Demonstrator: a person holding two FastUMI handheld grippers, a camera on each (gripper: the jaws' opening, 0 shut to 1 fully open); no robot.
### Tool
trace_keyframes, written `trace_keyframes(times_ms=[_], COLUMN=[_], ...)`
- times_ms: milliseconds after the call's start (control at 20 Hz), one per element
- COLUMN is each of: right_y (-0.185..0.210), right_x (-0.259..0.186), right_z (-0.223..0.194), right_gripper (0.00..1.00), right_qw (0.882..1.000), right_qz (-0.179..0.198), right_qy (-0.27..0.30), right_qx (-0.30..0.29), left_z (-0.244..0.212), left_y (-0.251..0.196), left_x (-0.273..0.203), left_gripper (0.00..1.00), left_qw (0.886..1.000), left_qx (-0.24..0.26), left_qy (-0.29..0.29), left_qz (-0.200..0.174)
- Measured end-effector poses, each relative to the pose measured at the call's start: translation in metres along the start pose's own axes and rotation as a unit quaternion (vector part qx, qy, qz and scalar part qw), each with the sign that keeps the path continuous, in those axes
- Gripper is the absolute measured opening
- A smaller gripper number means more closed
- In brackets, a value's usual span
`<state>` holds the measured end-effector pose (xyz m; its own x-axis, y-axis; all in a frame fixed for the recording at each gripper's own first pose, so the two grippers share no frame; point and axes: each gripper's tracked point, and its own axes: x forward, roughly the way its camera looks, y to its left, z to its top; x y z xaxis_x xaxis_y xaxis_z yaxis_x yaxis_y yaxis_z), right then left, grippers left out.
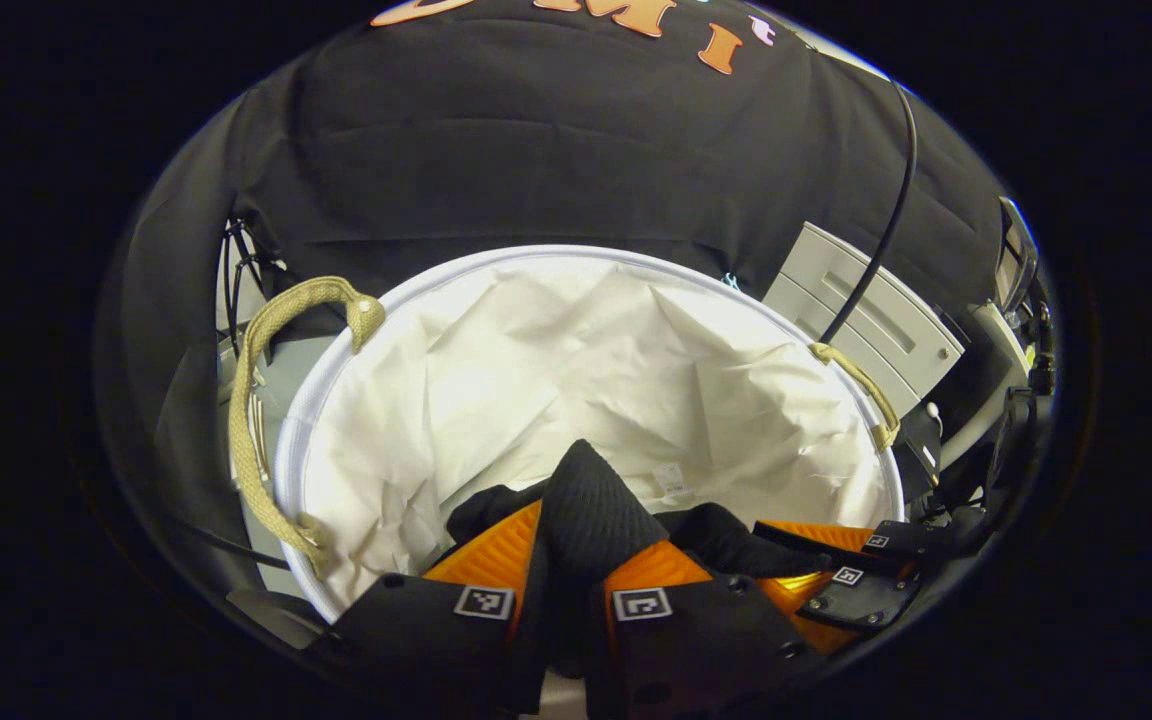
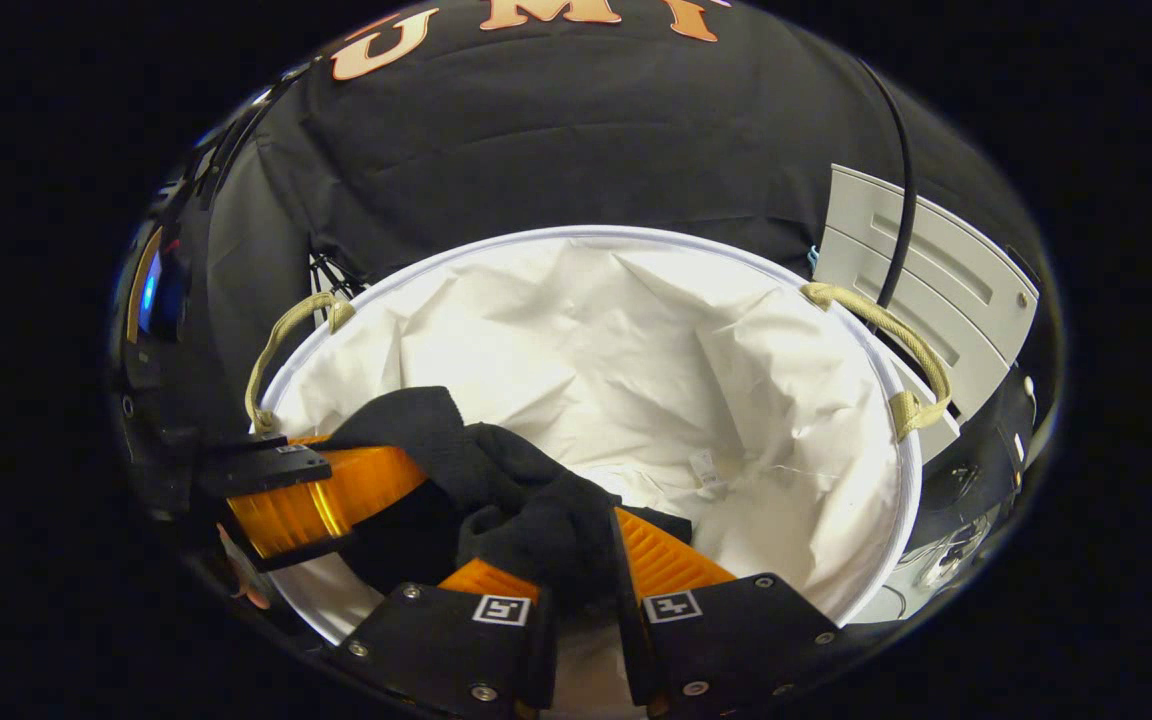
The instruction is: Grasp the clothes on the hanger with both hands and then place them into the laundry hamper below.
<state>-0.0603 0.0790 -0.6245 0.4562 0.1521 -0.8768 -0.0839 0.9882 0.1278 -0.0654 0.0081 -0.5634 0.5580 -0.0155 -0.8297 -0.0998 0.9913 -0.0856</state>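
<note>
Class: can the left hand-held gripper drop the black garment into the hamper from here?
Probably yes: the left hand-held gripper holds the black garment over the open hamper, nothing beneath but lining.

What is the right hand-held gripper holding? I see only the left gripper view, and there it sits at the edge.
Observer: In the right gripper view, the right hand-held gripper has both fingers closed on the black garment.
Operator: Is the garment over the hamper?
Observer: Yes. There it runs from the left hand-held gripper across to the right one, inside the hamper rim.
Operator: Is anything beside the hamper on that side?
Observer: A blue-lit device stands at the far left; I cannot tell what it is.
</note>
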Motion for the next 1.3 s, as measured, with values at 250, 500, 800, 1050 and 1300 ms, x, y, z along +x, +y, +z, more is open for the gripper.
trace_keyframes(times_ms=[250, 500, 800, 1050, 1300], right_y=[-0.002, -0.021, -0.023, -0.014, -0.003], right_x=[-0.003, -0.013, -0.029, -0.060, -0.114], right_z=[0.010, 0.020, 0.049, 0.099, 0.171], right_gripper=[0.43, 0.86, 0.91, 0.91, 0.91], right_qw=[1.000, 0.999, 0.998, 0.992, 0.980], right_qz=[0.006, -0.015, -0.016, -0.007, -0.004], right_qy=[-0.010, -0.029, -0.062, -0.118, -0.197], right_qx=[0.015, 0.019, 0.030, 0.032, 0.022], left_z=[0.005, 0.015, 0.034, 0.073, 0.130], left_y=[-0.007, -0.008, -0.007, 0.000, -0.003], left_x=[-0.008, -0.013, -0.031, -0.057, -0.106], left_gripper=[0.58, 0.79, 0.87, 0.95, 0.94], left_qw=[1.000, 0.999, 0.998, 0.995, 0.986], left_qx=[0.013, 0.021, 0.016, -0.006, -0.020], left_qy=[-0.007, -0.025, -0.054, -0.095, -0.162], left_qz=[-0.010, -0.007, -0.006, -0.006, -0.013])
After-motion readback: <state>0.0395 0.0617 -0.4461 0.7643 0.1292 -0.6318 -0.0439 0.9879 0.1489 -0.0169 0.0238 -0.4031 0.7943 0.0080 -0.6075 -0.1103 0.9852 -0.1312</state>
